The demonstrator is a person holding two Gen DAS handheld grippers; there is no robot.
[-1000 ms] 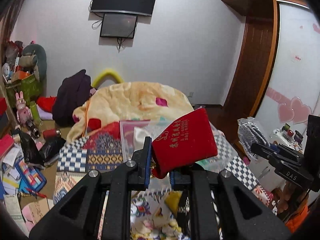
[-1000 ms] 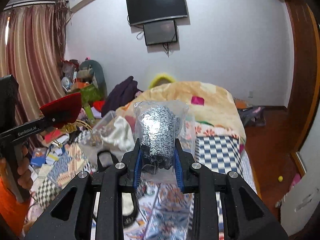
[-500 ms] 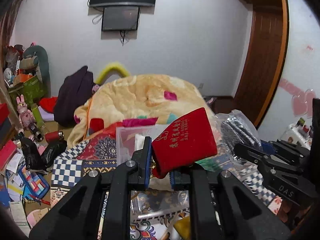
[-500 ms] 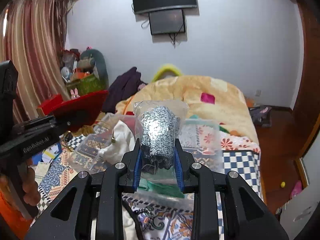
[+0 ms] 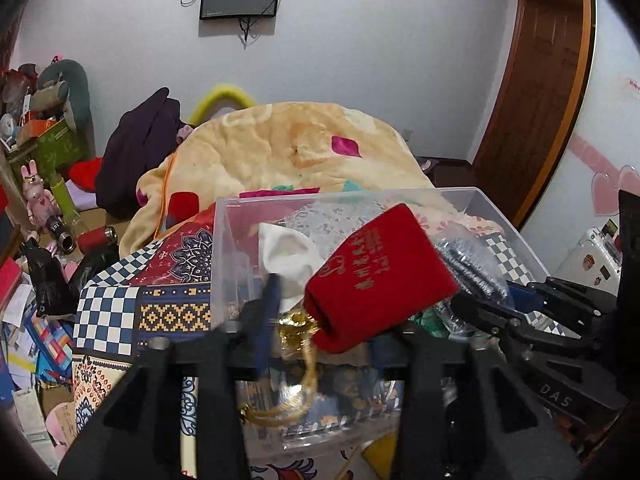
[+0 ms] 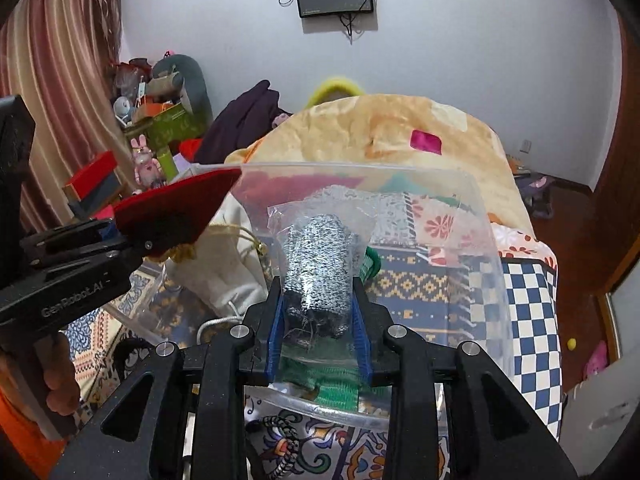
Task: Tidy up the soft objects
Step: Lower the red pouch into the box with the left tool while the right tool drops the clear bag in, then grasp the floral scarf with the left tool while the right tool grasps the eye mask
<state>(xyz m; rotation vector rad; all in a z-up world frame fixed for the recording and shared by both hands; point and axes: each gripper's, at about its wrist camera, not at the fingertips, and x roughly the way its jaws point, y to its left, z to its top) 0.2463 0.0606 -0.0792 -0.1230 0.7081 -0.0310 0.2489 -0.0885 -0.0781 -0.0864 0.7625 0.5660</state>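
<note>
My left gripper (image 5: 320, 320) has its jaws spread apart over a clear plastic bin (image 5: 218, 248). A red velvet pouch (image 5: 380, 272) with gold cords sits between the jaws, and contact with the pads is unclear. It also shows in the right wrist view (image 6: 176, 210). My right gripper (image 6: 319, 320) is shut on a bagged black-and-white knit roll (image 6: 318, 268) above the same bin (image 6: 486, 248). A white cloth bag (image 5: 286, 256) and a green knit item (image 6: 334, 394) lie inside the bin.
The bin rests on a patterned quilt (image 5: 120, 300) on the bed. A heaped yellow blanket (image 5: 288, 152) lies behind it. Clutter, boxes and a pink rabbit toy (image 5: 36, 196) fill the floor at left. A wooden door (image 5: 532, 92) stands at right.
Both grippers have moved forward and down over the bin. The left jaws have spread apart around the red pouch. The right gripper still holds the bagged roll.
</note>
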